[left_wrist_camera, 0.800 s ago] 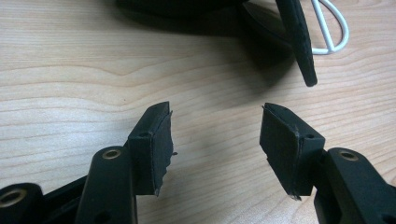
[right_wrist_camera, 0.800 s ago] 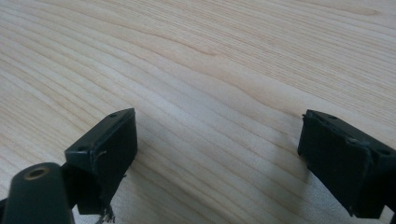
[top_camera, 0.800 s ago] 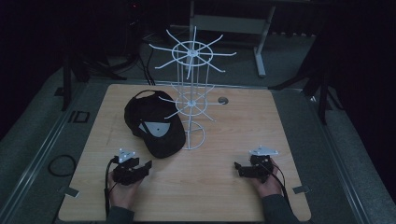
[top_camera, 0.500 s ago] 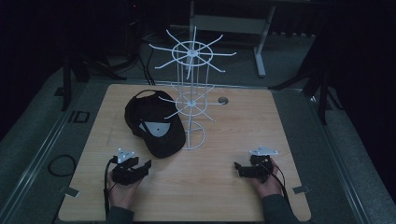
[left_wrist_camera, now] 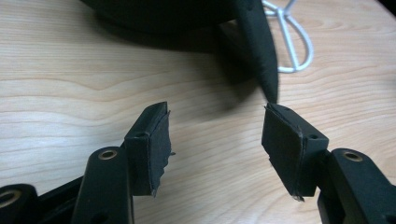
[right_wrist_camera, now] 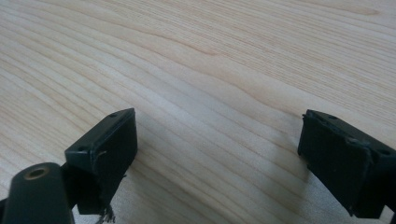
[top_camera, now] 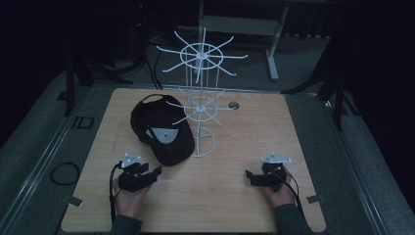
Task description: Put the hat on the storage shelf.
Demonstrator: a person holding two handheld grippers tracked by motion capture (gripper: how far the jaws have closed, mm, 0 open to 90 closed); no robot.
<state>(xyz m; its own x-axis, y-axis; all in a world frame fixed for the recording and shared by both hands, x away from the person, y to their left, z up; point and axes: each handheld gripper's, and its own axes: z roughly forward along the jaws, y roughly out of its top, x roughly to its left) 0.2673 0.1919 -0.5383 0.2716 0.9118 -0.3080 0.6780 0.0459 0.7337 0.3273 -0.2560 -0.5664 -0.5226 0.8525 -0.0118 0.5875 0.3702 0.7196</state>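
Nothing is done yet, I judge: both my left gripper and right gripper gape empty; the black cap lies just ahead of the left fingers, unhung from the white rack.

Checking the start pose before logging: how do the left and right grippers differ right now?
The left gripper sits close to the black cap, its jaws pointing at the brim, while the right gripper has bare wooden table ahead. The left gripper's jaws show a narrower gap than the right gripper's. Both are open, hold nothing, and sit low over the table's near edge.
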